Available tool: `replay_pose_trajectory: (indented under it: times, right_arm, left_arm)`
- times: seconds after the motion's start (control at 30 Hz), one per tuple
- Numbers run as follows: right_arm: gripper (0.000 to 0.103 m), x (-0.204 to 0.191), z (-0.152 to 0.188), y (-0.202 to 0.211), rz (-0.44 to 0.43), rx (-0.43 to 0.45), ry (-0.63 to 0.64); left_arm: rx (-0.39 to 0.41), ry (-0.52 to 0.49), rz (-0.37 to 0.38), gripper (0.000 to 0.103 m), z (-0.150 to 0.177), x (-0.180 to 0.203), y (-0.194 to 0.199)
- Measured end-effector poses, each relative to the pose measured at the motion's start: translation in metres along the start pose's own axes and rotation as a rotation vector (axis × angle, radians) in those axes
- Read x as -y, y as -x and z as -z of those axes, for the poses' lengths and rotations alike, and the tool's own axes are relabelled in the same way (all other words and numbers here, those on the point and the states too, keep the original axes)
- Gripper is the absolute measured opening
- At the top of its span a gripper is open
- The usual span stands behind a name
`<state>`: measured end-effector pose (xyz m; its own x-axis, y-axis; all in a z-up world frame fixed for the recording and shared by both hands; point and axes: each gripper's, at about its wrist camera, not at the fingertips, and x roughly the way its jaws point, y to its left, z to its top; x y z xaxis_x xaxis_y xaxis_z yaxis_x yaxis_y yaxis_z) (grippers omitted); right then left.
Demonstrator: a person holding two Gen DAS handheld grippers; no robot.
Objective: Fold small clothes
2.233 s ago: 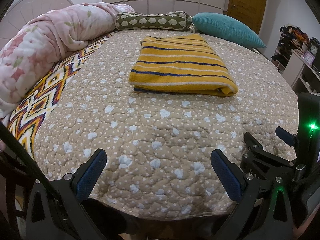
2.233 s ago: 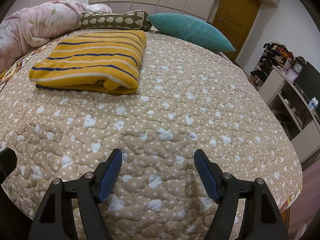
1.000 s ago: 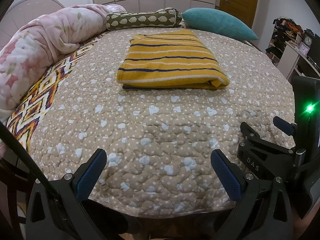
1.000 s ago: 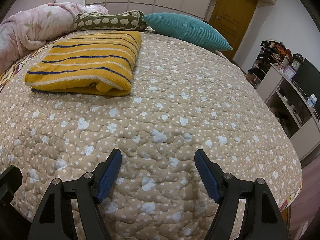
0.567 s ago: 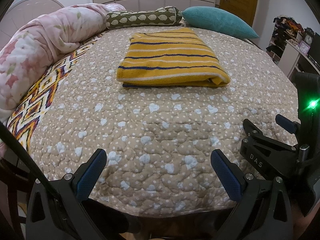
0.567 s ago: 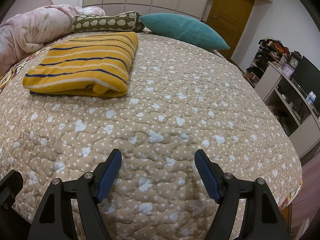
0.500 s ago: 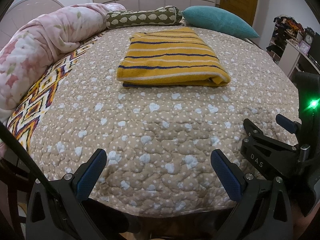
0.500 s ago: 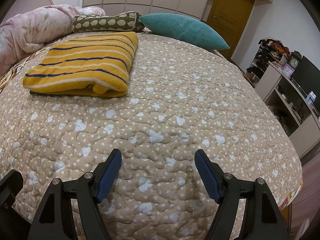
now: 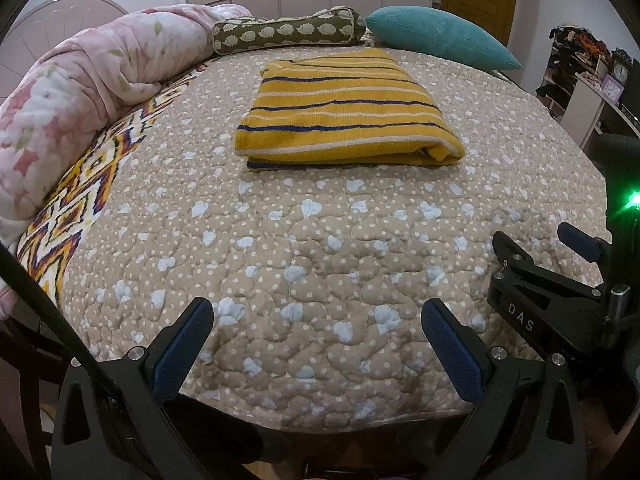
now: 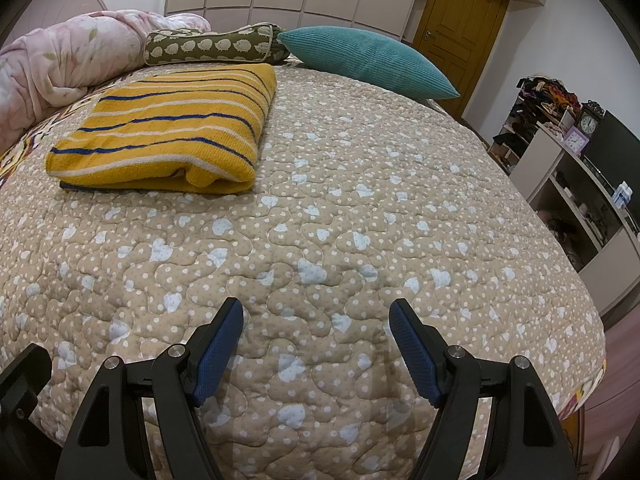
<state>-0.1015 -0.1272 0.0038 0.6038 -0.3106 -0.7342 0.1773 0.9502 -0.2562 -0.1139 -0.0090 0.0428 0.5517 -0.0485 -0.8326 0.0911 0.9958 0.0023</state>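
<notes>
Clock [image 10: 589, 124] only in R view

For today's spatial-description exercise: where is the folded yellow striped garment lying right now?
The folded yellow striped garment lies on the quilted bedspread, centre in the left wrist view and upper left in the right wrist view, just short of the hedgehog-print bolster and teal pillow.

free: bare quilt [image 10: 360, 208] near and right | obstacles: folded garment [image 9: 344, 112], rolled blanket [image 9: 80, 92], pillows behind
</notes>
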Motion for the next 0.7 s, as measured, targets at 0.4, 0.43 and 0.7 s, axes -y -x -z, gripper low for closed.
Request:
replay_pose_trajectory:
  times: [0.4, 0.43, 0.7]
  right_arm:
    - [0.080, 0.0014, 0.0010, -0.0003, -0.009, 0.003, -0.012]
    - [0.080, 0.0020, 0.0008, 0.0002, -0.009, 0.007, -0.015]
    - [0.080, 0.0053, -0.0020, 0.0072, -0.019, 0.051, -0.042]
  left_arm:
    - [0.004, 0.000, -0.001, 0.103, 0.0004, -0.0003, 0.0002]
    - [0.004, 0.000, -0.001, 0.103, 0.0003, -0.0003, -0.0001]
    - [0.015, -0.001, 0.009, 0.103, -0.0008, 0.0021, -0.0004]
